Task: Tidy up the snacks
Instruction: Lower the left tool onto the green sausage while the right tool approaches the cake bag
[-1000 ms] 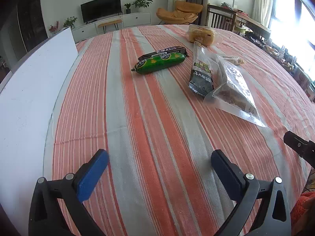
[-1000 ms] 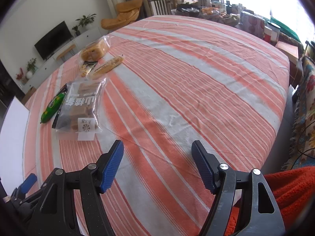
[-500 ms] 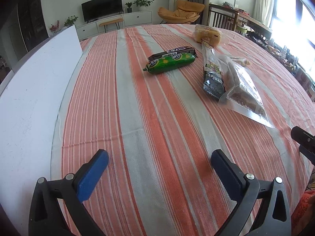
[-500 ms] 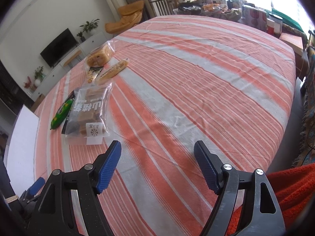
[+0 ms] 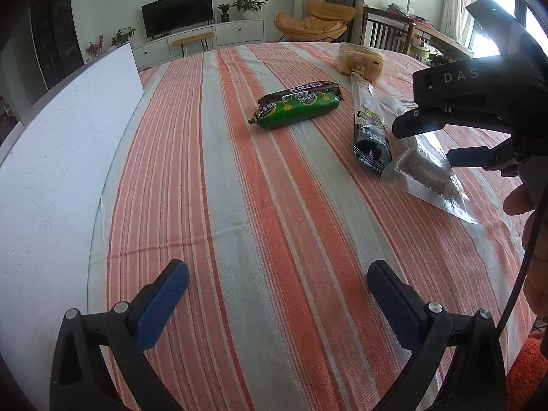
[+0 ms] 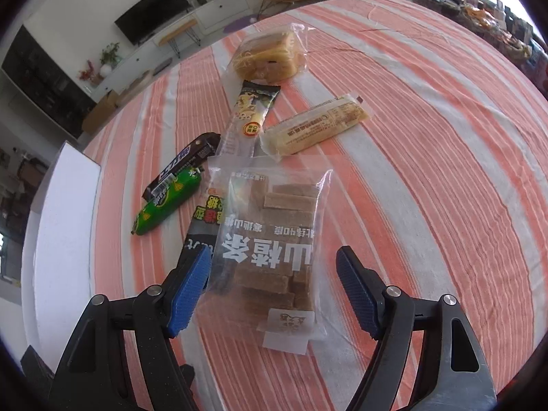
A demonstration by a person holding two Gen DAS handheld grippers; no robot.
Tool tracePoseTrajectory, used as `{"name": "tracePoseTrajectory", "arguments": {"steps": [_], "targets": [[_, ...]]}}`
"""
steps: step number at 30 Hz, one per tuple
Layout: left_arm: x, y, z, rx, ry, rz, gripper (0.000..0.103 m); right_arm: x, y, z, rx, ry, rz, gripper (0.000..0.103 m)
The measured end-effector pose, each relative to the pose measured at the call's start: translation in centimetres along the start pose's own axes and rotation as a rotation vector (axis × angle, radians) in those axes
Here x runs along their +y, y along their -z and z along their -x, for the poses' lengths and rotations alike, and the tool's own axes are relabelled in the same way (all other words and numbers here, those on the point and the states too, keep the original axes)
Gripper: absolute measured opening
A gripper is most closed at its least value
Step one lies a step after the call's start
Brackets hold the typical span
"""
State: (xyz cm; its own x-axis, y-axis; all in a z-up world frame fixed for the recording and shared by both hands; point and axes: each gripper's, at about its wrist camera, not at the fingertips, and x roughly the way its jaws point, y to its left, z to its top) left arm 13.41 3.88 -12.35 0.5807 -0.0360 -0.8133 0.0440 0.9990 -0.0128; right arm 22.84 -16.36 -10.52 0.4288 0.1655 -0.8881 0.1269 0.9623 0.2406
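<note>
Hovering over the clear bag [image 6: 274, 250], right gripper [image 6: 274, 287] has jaws wide, one pad either side of the bag's near half, neither pressing it; the jaws have just been opening a bit. Bag lies flat on the striped table [image 6: 428, 157], long axis running away from the near edge, printed label upside down from this side, paper tab at the near end. Inside it: brown bars stacked in rows.

Black pouch [image 6: 202, 226] sits partly under the bag's left edge, same direction. Long sachet [image 6: 250, 113] runs from the bag's far end toward the bun pack [image 6: 267, 58]; the sealed clear wrap holds a yellow bun or cake. Pale bar [image 6: 315, 130] lies crosswise right of the sachet, one end near it. Green pack [image 6: 164, 205] and dark bar [image 6: 185, 164] lie touching side by side, left of the bag, diagonal to the stripes.

White board [image 5: 58, 157] lies along the table's left edge.

Left gripper [image 5: 277, 304] wide, nothing between the pads, above bare cloth near the near edge, well apart from the snacks. A hand [image 5: 534, 239] shows at the right of the left wrist view.
</note>
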Motion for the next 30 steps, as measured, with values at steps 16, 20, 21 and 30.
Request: {"name": "tracePoseTrajectory", "arguments": {"steps": [16,20,21,30], "targets": [[0.0,0.0,0.0,0.0,0.0,0.0,0.103,-1.7,4.0,0.6,-0.117,0.164,0.236,0.083],[0.0,0.0,0.0,0.0,0.0,0.0,0.103,-2.4,4.8,1.2,-0.143,0.15,0.229,0.075],[0.0,0.0,0.0,0.0,0.0,-0.001,0.103,-2.7,5.4,1.4,-0.158,0.158,0.222,0.075],[0.0,0.0,0.0,0.0,-0.001,-0.001,0.103,-4.3,7.1,2.5,-0.233,0.186,0.147,0.082]]}}
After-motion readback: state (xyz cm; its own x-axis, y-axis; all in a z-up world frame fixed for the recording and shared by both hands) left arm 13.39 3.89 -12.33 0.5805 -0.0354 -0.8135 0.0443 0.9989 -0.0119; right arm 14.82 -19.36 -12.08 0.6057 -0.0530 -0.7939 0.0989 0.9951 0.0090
